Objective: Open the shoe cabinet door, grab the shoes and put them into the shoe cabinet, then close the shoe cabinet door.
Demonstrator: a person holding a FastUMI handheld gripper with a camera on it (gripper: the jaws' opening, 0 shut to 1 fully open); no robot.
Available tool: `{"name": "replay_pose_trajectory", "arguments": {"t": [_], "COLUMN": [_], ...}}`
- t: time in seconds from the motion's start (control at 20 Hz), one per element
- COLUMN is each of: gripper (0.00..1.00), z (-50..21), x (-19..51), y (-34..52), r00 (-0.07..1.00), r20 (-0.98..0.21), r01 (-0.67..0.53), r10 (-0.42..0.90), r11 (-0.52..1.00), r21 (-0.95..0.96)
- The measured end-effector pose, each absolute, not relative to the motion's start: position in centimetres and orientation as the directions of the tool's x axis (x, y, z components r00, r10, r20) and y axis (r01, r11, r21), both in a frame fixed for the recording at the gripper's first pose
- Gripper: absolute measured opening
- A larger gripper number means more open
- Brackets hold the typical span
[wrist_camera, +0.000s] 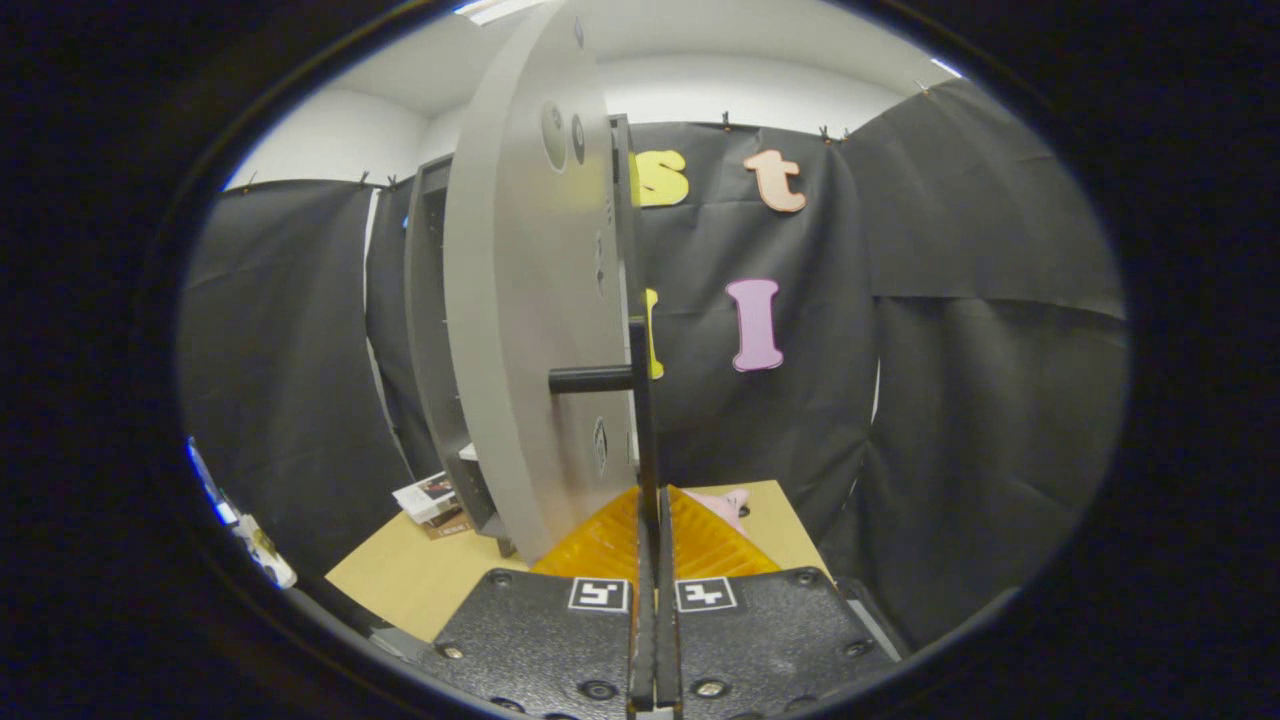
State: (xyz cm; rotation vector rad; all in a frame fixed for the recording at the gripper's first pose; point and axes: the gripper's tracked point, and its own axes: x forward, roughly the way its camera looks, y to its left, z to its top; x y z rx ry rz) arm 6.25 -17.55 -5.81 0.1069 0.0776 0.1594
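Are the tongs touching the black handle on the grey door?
Touching. In the gripper view the orange tongs are closed flat on the thin black handle of the grey door, with the bar running straight down between them and no gap showing.

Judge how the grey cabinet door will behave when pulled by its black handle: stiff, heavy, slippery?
The door looks like a flat, thick board, so probably stiff and swinging rather than flexing. The thin handle bar sits between the gripper jaws, which look closed on it; its smooth look suggests some slip.
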Motion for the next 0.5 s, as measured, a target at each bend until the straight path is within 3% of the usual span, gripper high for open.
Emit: {"name": "replay_pose_trajectory", "arguments": {"t": [0.35, 0.5], "gripper": [0.08, 0.27], "z": [-6.0, -6.4], "x": [4.3, 1.4], "y": [-18.1, -18.4], "r00": [0.99, 0.992], "r20": [-0.056, -0.061], "r01": [-0.119, -0.106], "r10": [0.129, 0.114], "r11": [0.98, 0.986], "r21": [0.159, 0.126]}}
